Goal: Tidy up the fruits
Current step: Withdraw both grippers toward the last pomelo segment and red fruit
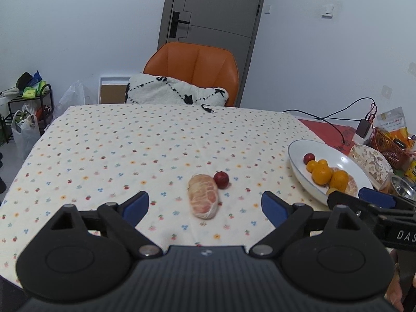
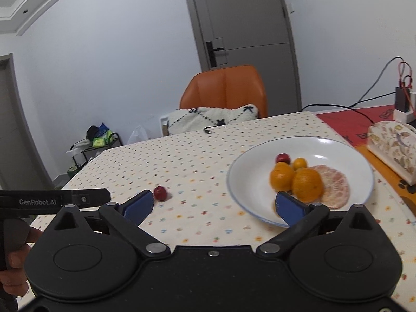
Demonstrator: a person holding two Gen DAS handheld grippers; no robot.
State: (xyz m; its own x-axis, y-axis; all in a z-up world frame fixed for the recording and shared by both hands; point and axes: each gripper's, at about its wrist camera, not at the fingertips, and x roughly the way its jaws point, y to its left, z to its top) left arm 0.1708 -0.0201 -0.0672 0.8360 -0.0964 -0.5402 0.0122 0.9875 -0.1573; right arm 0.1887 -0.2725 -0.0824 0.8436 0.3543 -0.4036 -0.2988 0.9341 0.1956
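A peeled pomelo piece lies on the flowered tablecloth with a small red fruit touching its far right side. My left gripper is open and empty, just short of the pomelo piece. A white plate at the right holds oranges, a red fruit and a peeled pomelo piece. In the right wrist view the plate holds oranges, a red fruit and a pomelo piece. My right gripper is open and empty at the plate's near left rim. The loose red fruit lies by its left finger.
An orange chair with a white cushion stands at the table's far edge. A patterned box, cables, a charger and a red basket crowd the right side. A shelf with bags stands at the far left.
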